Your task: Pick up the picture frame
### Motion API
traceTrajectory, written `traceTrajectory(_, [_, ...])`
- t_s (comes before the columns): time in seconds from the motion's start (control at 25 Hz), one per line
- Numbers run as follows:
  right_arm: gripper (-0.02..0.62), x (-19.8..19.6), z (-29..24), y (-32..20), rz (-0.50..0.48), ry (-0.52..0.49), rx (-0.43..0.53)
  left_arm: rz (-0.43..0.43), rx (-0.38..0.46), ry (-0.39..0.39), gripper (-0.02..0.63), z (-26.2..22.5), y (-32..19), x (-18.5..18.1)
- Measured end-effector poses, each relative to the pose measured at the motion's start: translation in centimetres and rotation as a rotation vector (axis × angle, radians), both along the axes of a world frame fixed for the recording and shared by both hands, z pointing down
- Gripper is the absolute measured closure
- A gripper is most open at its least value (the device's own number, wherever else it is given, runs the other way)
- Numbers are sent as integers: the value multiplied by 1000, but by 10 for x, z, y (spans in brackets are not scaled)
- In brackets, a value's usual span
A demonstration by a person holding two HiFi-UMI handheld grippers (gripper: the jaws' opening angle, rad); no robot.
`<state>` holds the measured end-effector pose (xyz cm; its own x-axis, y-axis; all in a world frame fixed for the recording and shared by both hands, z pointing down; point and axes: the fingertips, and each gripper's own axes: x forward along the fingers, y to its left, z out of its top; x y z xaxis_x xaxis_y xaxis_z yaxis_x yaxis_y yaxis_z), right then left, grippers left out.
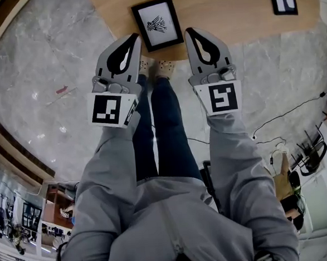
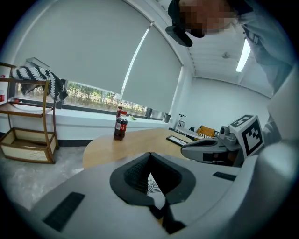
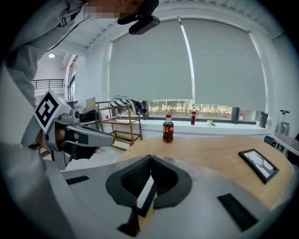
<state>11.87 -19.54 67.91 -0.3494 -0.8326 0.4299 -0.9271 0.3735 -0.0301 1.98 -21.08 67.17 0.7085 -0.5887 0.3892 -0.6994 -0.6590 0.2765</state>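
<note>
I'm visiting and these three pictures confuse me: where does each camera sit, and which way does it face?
Head view: on the person's head, facing steeply down at the picture frame on the table; shows sleeves, legs, left tongs and right tongs.
Left gripper view: rides the left tongs, facing along shut jaws across the table to the window; right tongs at right.
Right gripper view: rides the right tongs, facing likewise; left tongs at left.
Both gripper views share the cola bottle.

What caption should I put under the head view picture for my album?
Left gripper and right gripper, both shut, point at a picture frame on the wooden table.
</note>
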Motion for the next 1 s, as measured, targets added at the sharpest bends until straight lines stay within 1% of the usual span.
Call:
traceTrajectory(0.28, [563,0,31,2,-19,23,-63,-3,-70,-36,589,42,12,-7])
traceTrajectory(0.48, [563,-2,56,2,6,1,-141,1,-102,-47,588,69,15,-9])
traceTrajectory(0.6, [563,-1,69,2,16,-9,-169,-7,-131,-46,589,80,17,-10])
traceTrajectory(0.84, [561,-1,94,-1,6,6,-216,-5,-171,-61,589,100,17,-11])
traceTrajectory(1.0, [561,-3,102,-4,6,-26,-247,-5,-187,-73,589,106,14,-14])
